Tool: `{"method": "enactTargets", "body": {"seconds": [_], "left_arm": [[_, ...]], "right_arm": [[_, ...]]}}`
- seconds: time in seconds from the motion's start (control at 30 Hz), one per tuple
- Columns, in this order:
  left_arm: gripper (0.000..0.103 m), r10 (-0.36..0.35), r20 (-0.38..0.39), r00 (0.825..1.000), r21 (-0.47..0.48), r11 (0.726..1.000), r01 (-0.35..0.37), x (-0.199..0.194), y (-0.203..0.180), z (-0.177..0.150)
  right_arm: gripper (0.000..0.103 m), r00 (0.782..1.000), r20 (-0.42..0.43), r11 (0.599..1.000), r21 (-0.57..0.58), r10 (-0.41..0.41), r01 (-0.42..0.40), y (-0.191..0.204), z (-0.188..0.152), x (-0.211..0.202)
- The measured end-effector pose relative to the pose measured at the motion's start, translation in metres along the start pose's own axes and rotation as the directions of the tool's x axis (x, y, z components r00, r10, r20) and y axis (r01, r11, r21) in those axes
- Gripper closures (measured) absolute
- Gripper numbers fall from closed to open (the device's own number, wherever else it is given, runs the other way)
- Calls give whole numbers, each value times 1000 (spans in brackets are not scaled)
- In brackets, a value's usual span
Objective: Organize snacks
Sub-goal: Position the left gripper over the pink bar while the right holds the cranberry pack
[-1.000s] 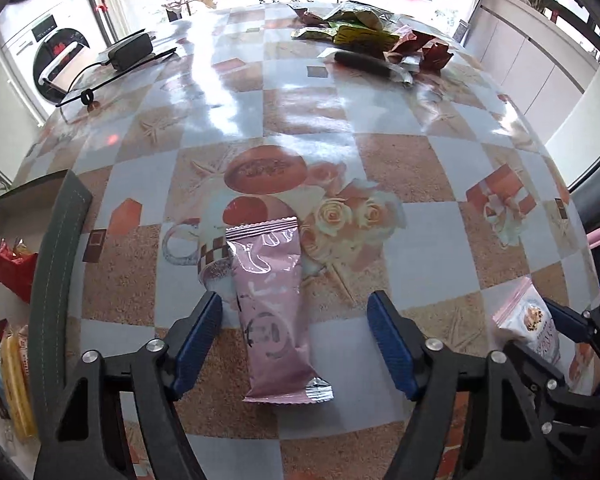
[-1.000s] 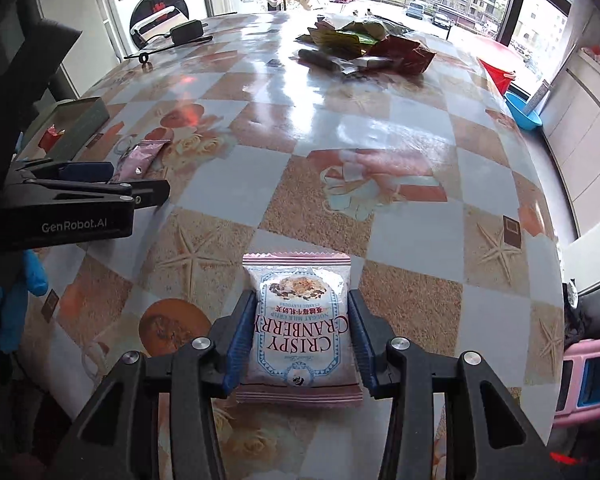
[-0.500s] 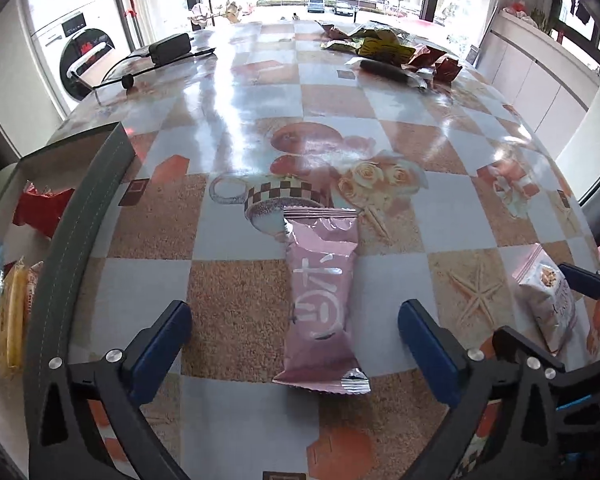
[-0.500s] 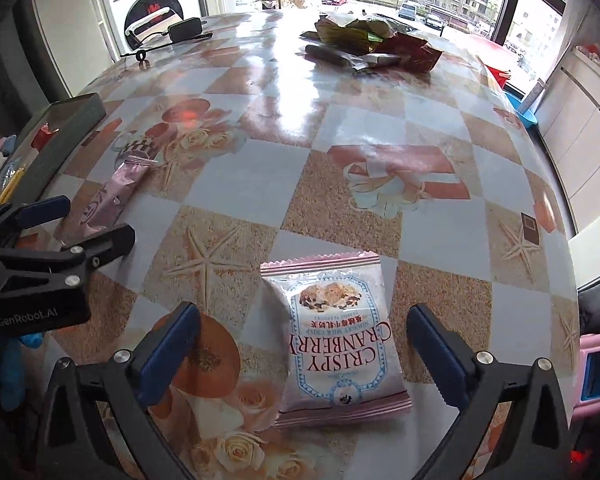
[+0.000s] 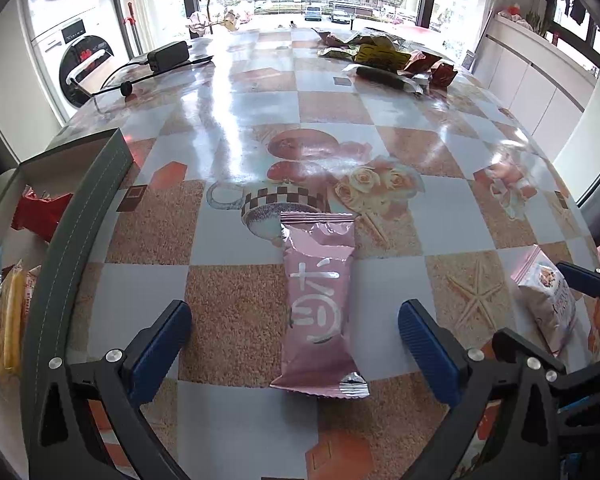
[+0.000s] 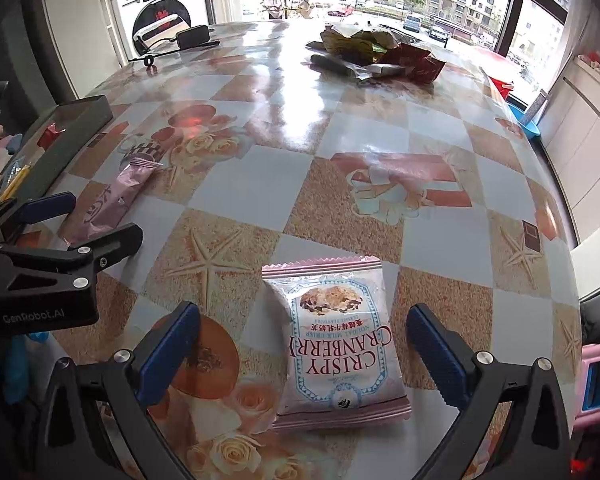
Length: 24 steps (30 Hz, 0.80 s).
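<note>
The left gripper (image 5: 294,334) is spread wide and holds nothing. A long pink shiny foil snack packet (image 5: 318,304) lies flat on the glossy checked table (image 5: 260,96), right between its 2 blue pads (image 5: 160,346), with gaps on both sides. Its near crimped end is level with the pads and its far end points straight ahead.

The right gripper (image 6: 300,350) is spread wide too, with nothing in it. A white and pink plastic bag of crispy cranberry snacks (image 6: 338,340) lies flat between its 2 pads, not touching either one.

A dark open box (image 5: 74,216) sits just to the left of the left gripper. It already has a red wrapper (image 5: 40,212) and yellow packets (image 5: 8,320) inside. A pile of other wrappers (image 5: 384,58) lies far ahead, across the table.

Both snacks look very light. The pink packet looks thin, soft and slippery, so it could slide on the smooth table or slip out. I think it is best to pinch it across the middle, where it is full, not on the flat ends. The cranberry bag looks puffy, and what is inside may crumble, so squeeze its 2 long sides gently.
</note>
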<state>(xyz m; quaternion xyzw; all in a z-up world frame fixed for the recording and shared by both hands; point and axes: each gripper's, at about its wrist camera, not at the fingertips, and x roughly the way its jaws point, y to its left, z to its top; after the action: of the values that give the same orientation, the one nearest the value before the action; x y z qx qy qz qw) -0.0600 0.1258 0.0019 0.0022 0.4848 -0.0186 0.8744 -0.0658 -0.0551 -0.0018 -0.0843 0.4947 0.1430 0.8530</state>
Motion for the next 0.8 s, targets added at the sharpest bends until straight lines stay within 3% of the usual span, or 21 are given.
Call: {"method": "enactTargets", "body": {"seconds": [0.63, 0.8], "left_arm": [[0, -10, 5, 1000, 14, 1000, 10, 1, 0, 0], [0, -6, -60, 998, 8, 1000, 6, 5, -1, 7]], "right_arm": [[0, 1000, -4, 1000, -6, 8, -8, -1, 2, 1], [0, 999, -33, 999, -22, 23, -24, -4, 3, 1]]}}
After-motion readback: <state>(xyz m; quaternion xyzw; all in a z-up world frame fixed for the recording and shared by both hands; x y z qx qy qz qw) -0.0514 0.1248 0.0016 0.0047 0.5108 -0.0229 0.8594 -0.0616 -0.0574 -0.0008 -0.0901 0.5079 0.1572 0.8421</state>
